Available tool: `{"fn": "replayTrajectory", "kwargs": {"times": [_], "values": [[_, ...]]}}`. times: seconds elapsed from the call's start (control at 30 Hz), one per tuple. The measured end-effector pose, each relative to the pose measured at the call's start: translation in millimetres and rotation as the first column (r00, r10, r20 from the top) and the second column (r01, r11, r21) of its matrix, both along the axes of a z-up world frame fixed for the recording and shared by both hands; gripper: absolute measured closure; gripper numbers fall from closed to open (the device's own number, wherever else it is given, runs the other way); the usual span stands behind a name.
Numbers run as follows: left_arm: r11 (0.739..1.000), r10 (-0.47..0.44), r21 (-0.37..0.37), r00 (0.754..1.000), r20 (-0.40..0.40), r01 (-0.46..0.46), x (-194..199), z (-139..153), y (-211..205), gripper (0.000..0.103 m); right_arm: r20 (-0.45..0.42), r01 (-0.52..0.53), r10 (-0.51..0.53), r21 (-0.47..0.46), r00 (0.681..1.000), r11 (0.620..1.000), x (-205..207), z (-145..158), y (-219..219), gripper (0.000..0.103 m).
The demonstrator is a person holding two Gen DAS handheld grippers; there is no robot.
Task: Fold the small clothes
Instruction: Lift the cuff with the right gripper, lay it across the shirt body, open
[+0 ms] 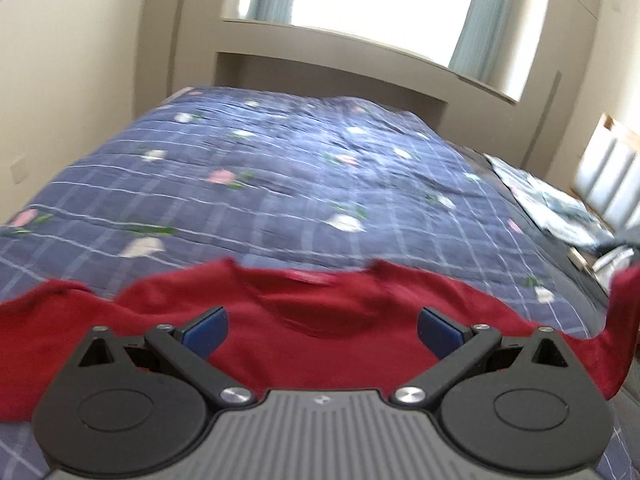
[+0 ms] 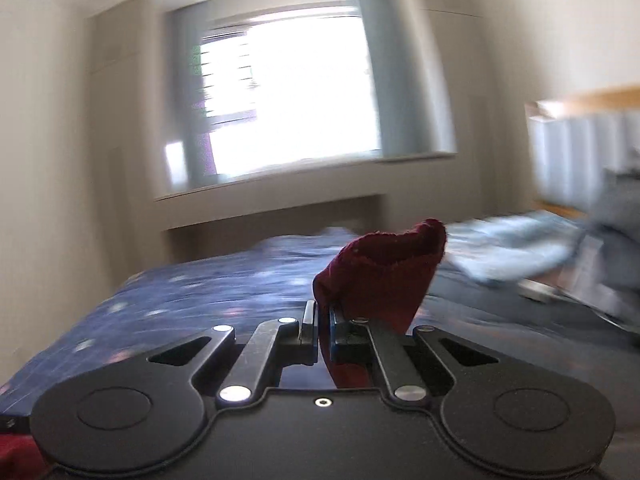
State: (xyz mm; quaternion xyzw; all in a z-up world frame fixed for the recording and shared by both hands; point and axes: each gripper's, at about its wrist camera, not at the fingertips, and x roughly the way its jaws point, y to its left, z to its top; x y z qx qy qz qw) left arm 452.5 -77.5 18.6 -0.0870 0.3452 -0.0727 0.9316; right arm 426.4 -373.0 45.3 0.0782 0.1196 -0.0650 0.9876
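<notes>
A dark red shirt [image 1: 320,320] lies spread across the near part of a bed with a blue checked floral quilt [image 1: 280,168]. My left gripper [image 1: 322,330] is open, its blue-padded fingers just above the shirt's middle, holding nothing. My right gripper [image 2: 323,320] is shut on a bunched end of the red shirt [image 2: 380,276], which stands up above the jaws and is lifted off the quilt [image 2: 200,292]. In the left wrist view the shirt's right end [image 1: 624,320] rises off the bed.
A pale blue patterned cloth [image 1: 548,204] lies at the bed's right side, also in the right wrist view [image 2: 516,248]. A padded headboard [image 1: 608,184] stands at the right. A wall with a window [image 2: 288,100] is beyond the bed.
</notes>
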Motion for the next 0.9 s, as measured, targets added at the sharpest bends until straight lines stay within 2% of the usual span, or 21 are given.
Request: {"fn": "replayTrajectory", "kwargs": {"times": [0.17,0.33,0.53,0.7,0.8,0.87,0.9], "values": [[0.994,0.108,-0.014,0.994,0.019,-0.108,-5,11,62,0.0,-0.011,-0.226,0.226,-0.098,0.974,0.969,27,10,103,0.099],[0.977,0.212,-0.03,0.977,0.012,-0.212,-7,12,123,0.0,-0.085,-0.412,0.404,-0.231,0.911,0.881,35,-10,200,0.099],[0.961,0.275,-0.038,0.961,-0.008,-0.275,-7,-4,171,0.0,-0.265,-0.567,0.503,-0.317,0.823,0.76,35,-64,272,0.099],[0.958,0.281,-0.053,0.959,-0.042,-0.283,-4,-23,188,0.0,-0.359,-0.632,0.521,-0.394,0.774,0.668,22,-101,309,0.099],[0.96,0.271,-0.062,0.961,-0.052,-0.274,-1,-33,186,0.0,-0.394,-0.655,0.525,-0.407,0.755,0.636,10,-116,320,0.092],[0.962,0.259,-0.075,0.964,-0.054,-0.262,2,-38,182,0.0,-0.405,-0.674,0.54,-0.392,0.738,0.626,9,-121,320,0.082],[0.963,0.255,-0.079,0.966,-0.054,-0.258,2,-39,180,0.0,-0.408,-0.682,0.548,-0.385,0.73,0.622,6,-121,319,0.071]]}}
